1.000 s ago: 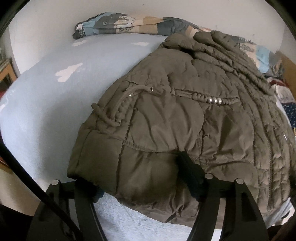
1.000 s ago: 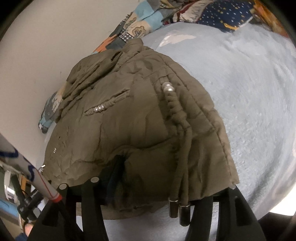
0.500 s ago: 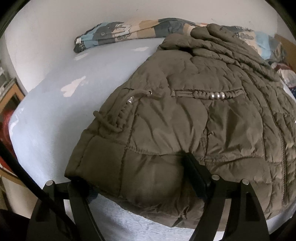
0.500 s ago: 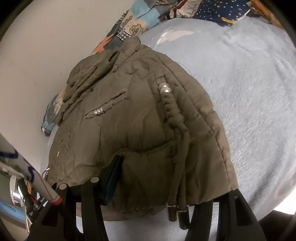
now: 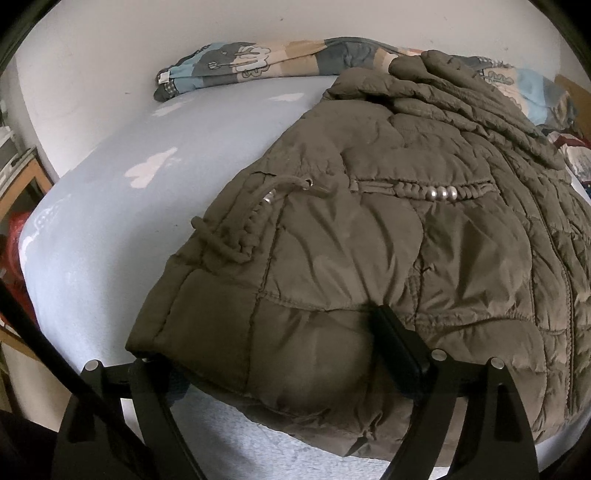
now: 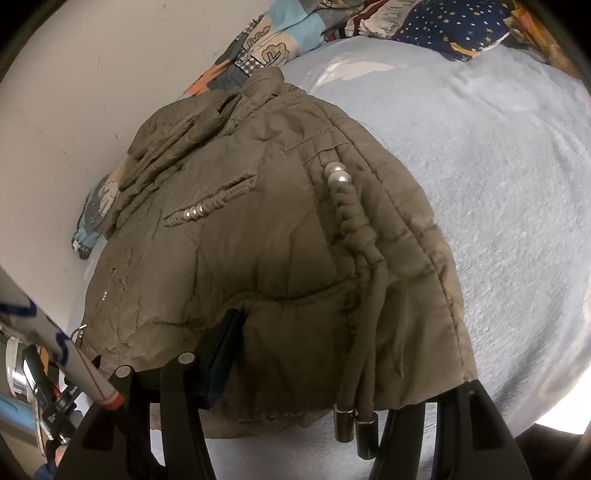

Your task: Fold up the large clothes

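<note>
An olive quilted jacket (image 5: 388,221) lies on a light blue bed sheet (image 5: 110,221), hem toward me, collar at the far wall. My left gripper (image 5: 280,358) is shut on the jacket's hem near its left corner; the padding bulges between the fingers. In the right wrist view the same jacket (image 6: 258,240) shows with a braided drawcord (image 6: 351,229) hanging down to two metal ends. My right gripper (image 6: 332,373) is shut on the hem near its right corner.
A patchwork quilt (image 5: 277,62) lies bunched along the white wall behind the jacket; it also shows in the right wrist view (image 6: 280,40) beside a starry dark blue cloth (image 6: 454,26). The bed's left edge (image 5: 33,240) drops to a wooden shelf.
Both grippers have kept their hold on the hem and lifted it slightly toward the collar. The jacket looms larger and the sheet under the hem shows more.
</note>
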{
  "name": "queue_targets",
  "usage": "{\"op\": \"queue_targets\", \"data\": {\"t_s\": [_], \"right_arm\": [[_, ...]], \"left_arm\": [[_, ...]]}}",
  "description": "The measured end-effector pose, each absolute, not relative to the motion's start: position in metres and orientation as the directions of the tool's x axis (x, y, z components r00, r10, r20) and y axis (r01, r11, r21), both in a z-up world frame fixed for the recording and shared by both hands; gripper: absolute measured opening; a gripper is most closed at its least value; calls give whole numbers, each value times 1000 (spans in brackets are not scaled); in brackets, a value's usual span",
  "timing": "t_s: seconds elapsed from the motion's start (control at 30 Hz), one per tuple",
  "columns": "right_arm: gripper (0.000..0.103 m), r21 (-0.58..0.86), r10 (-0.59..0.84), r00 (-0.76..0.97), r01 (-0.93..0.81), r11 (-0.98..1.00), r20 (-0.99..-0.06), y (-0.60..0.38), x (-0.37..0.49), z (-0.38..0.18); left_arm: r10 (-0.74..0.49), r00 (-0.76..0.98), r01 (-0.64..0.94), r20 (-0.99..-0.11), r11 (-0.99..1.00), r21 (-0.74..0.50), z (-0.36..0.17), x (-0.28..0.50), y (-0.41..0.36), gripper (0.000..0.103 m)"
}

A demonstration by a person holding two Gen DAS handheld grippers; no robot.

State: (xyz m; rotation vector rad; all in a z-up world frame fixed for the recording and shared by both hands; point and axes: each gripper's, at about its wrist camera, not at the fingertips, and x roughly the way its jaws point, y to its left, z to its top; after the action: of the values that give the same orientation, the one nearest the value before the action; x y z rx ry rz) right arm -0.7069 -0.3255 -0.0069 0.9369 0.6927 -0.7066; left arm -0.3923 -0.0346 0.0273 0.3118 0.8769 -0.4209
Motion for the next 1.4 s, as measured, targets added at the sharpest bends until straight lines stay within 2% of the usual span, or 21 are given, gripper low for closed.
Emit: {"op": "queue_targets", "data": {"t_s": [0.07,0.23,0.3,0.4,0.73,0.87,1.03,1.4], "right_arm": [[62,466,-230,584,784,411,-778,-326,-707,-7],[55,460,-240,581,786,413,-778,-324,-709,-6],[46,467,-243,587,784,408,-773,-325,-710,-5],[38,476,-251,599,777,412,-761,-324,-712,-1],[36,459,-260,592,779,427,-763,-322,-710,1],[29,456,-270,602,769,447,-751,-320,-709,5],[24,414,-311,601,763,496,-736,-313,-706,19],[20,446,-307,637,739,504,-707,-311,-713,30]], "left_arm": [[-231,570,489,-789,867,99,27,-394,-35,83],[-245,599,525,-762,839,143,34,-404,-40,64],[-252,619,534,-744,830,163,38,-409,-41,54],[-264,624,545,-735,822,168,42,-412,-42,47],[-277,635,558,-721,810,180,45,-415,-44,37],[-295,653,567,-698,801,192,50,-420,-45,31],[-308,651,573,-694,799,183,55,-420,-43,31],[-343,669,584,-660,792,180,66,-429,-37,27]]}}
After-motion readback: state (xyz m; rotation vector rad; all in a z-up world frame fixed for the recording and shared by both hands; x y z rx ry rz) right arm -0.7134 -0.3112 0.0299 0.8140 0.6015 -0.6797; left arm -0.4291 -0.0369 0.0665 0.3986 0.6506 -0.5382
